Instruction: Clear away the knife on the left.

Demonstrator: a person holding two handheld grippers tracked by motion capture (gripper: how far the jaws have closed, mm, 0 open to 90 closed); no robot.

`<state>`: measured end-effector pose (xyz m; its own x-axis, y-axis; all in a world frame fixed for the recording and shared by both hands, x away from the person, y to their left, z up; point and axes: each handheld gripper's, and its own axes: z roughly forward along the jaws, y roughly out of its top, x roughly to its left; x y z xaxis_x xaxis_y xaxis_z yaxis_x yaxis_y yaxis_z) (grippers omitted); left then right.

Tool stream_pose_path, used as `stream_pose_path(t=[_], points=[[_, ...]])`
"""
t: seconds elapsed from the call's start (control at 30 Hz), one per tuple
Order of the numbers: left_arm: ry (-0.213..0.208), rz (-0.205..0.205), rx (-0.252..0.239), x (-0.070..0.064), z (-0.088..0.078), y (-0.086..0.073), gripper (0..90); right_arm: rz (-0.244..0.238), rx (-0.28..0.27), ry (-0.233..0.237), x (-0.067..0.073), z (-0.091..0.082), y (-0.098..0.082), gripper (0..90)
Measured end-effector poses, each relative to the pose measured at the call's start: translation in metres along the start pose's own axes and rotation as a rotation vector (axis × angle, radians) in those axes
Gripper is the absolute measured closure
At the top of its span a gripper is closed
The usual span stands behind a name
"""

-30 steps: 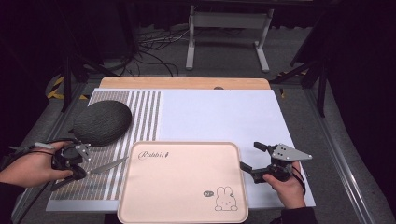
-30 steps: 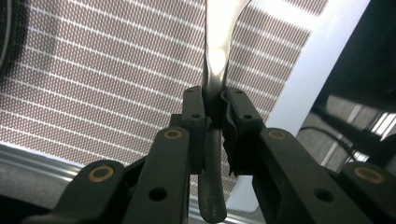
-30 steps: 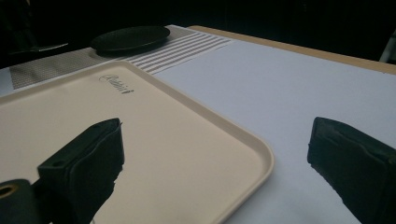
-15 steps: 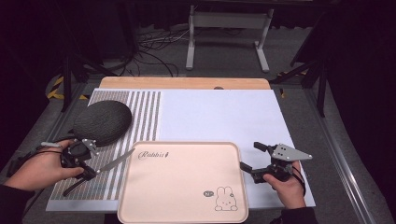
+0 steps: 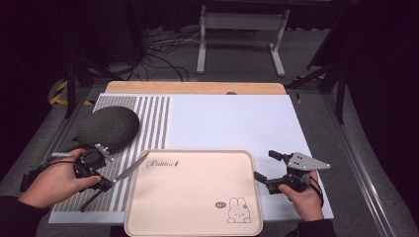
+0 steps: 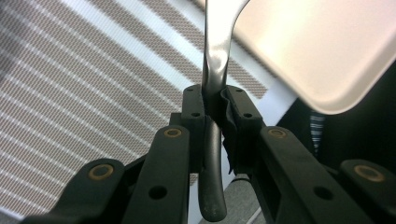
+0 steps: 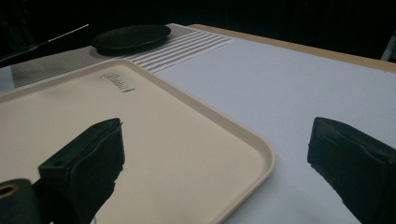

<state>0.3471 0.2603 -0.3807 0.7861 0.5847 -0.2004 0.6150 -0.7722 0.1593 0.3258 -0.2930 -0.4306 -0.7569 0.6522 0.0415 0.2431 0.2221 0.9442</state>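
Observation:
My left gripper (image 5: pixel 105 181) is shut on a table knife (image 5: pixel 131 168) with a silver blade and a black handle. The blade tip reaches the near-left corner of a beige tray (image 5: pixel 197 197) printed with a rabbit. In the left gripper view the jaws of that gripper (image 6: pixel 215 100) clamp the knife (image 6: pixel 217 46) at its neck, with the tray (image 6: pixel 317 46) ahead to the right. My right gripper (image 5: pixel 264 165) is open at the tray's right edge. In the right gripper view, the gripper (image 7: pixel 217 133) has nothing between its jaws and the tray (image 7: pixel 187 154) lies below them.
A dark grey round dish (image 5: pixel 107 127) lies on the striped mat (image 5: pixel 148 123) at the left, also seen far off as the dish (image 7: pixel 130 37). A white mat (image 5: pixel 232 123) covers the table's middle and right. A metal stand (image 5: pixel 242 29) and cables are on the floor beyond.
My left gripper has carried the knife a little to the right, and the blade tip has come up to the tray's left corner. The right gripper has stayed still.

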Motion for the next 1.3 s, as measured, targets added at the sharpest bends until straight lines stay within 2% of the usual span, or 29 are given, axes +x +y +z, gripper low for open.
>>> stream_pose_path(t=[0.33, 0.5, 0.7, 1.03, 1.3], points=[[-0.043, 0.003, -0.041, -0.02, 0.003, 0.018, 79.7, 0.0, -0.002, 0.001, 0.0, -0.001, 0.0, 4.7], [-0.069, 0.025, -0.041, -0.03, 0.009, 0.029, 79.7, -0.001, -0.001, 0.0, 0.0, -0.001, 0.0, 4.7], [-0.076, 0.029, -0.051, -0.036, 0.014, 0.039, 79.7, -0.001, -0.001, -0.001, -0.001, -0.002, 0.0, 4.7], [-0.117, 0.033, -0.053, -0.046, 0.029, 0.056, 79.7, -0.002, -0.001, 0.0, -0.001, -0.002, 0.0, 4.7], [-0.148, 0.038, -0.05, -0.051, 0.041, 0.065, 79.8, 0.0, -0.001, -0.001, -0.001, -0.002, -0.001, 4.7]])
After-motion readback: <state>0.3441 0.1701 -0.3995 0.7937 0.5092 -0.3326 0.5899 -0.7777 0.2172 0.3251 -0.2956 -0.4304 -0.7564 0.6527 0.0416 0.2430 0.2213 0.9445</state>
